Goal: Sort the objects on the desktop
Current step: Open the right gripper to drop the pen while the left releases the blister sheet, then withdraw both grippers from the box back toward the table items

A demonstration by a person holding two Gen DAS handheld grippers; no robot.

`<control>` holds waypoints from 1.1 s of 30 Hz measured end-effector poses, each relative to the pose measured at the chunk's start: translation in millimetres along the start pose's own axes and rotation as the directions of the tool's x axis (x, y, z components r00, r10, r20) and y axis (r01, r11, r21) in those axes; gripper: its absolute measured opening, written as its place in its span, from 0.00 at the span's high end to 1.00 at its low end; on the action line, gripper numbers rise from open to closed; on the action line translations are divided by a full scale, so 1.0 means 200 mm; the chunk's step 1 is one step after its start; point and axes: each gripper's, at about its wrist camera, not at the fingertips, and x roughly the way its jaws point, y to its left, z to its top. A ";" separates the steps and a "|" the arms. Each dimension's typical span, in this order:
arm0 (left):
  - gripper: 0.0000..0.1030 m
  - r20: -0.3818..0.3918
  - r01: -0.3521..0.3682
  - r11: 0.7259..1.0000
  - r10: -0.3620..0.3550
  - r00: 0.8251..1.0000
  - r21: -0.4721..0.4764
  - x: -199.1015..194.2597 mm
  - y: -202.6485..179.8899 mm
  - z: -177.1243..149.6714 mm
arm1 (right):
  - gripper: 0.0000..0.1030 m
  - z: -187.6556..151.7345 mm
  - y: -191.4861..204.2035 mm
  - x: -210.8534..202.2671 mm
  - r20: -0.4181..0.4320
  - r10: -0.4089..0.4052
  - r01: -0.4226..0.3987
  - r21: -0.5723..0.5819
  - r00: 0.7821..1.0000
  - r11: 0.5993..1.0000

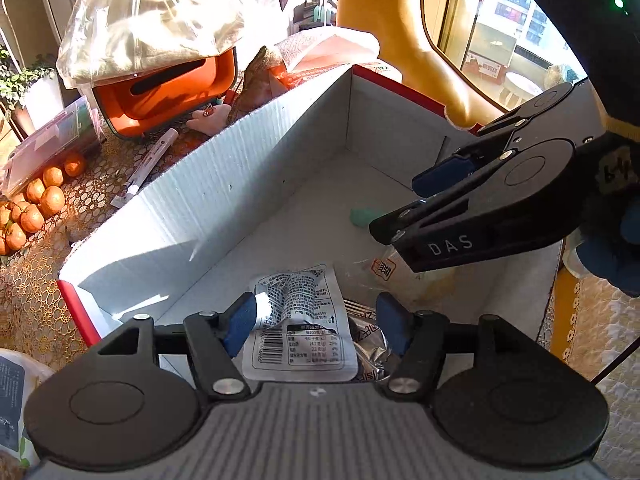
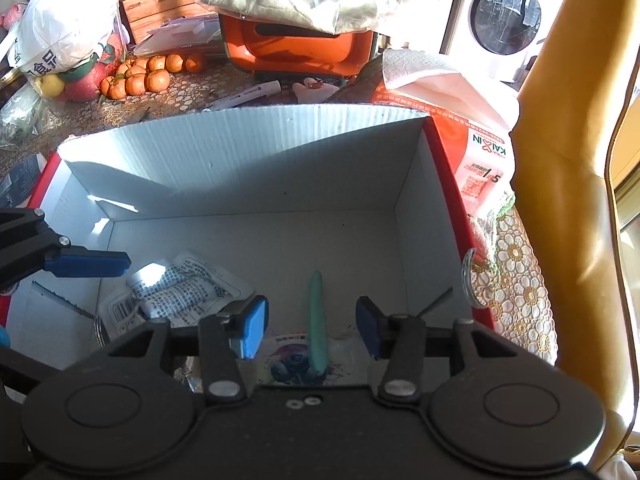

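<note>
Left wrist view: the left gripper [image 1: 316, 322], jaws apart, hovers over a white snack packet [image 1: 298, 332] lying on the floor of the cardboard box [image 1: 208, 196] near its left wall. Right wrist view: the right gripper [image 2: 312, 326], jaws apart and gripping nothing, hangs above a green stick [image 2: 317, 320] near the box's right wall.
</note>
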 end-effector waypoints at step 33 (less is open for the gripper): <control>0.37 0.248 -0.052 0.997 0.064 0.967 -0.052 -0.68 -0.09 -0.23 | 0.52 -0.24 0.21 -0.64 0.199 0.068 -0.068 -0.008 0.978 0.998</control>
